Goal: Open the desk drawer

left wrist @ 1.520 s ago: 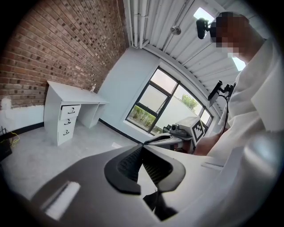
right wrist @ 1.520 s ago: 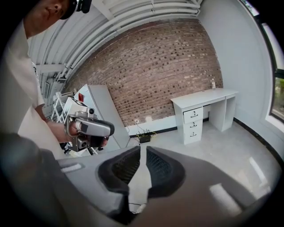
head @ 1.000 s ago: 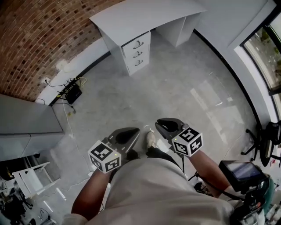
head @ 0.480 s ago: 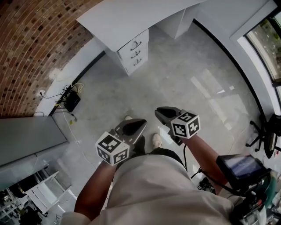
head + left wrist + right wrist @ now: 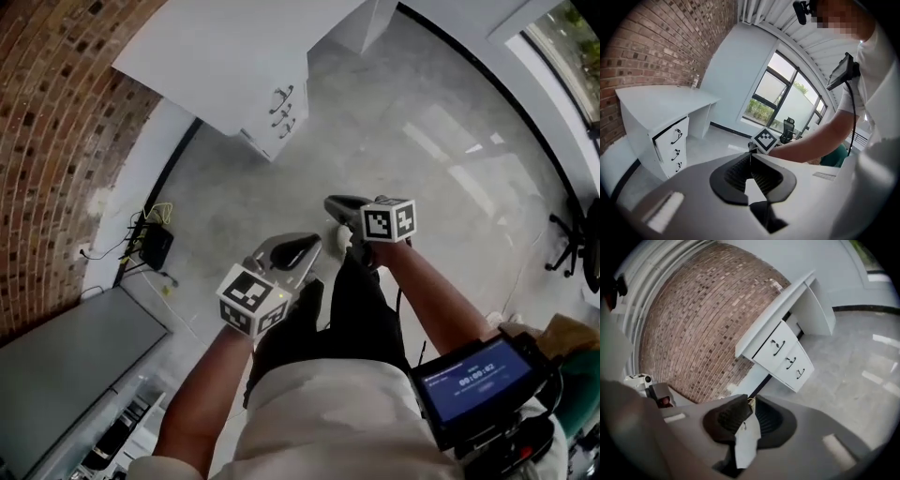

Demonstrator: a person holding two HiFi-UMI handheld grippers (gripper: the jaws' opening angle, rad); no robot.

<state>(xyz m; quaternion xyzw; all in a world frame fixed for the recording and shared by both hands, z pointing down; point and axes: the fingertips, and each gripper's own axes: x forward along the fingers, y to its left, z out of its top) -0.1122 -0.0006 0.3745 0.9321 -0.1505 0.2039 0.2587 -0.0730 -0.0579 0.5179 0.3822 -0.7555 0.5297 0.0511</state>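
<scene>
A white desk (image 5: pixel 234 47) stands against the brick wall at the top of the head view. Its drawer stack (image 5: pixel 278 108) has three fronts with dark handles, all pushed in. The same drawers (image 5: pixel 672 149) show at the left of the left gripper view, and the drawers (image 5: pixel 787 359) sit mid-frame in the right gripper view. My left gripper (image 5: pixel 307 247) hangs over the floor, well short of the desk, jaws shut on nothing (image 5: pixel 750 155). My right gripper (image 5: pixel 332 203) is a little further forward, also shut and empty (image 5: pixel 750 402).
A brick wall (image 5: pixel 56 112) runs along the left. A black box with cables (image 5: pixel 155 247) lies on the floor by the skirting. A grey cabinet top (image 5: pixel 75 375) is at lower left, an office chair (image 5: pixel 583 246) at the right. A small screen (image 5: pixel 473 375) hangs at my chest.
The person has walked toward the desk, so it has slid up and left in the head view. Both grippers have moved forward and stayed shut.
</scene>
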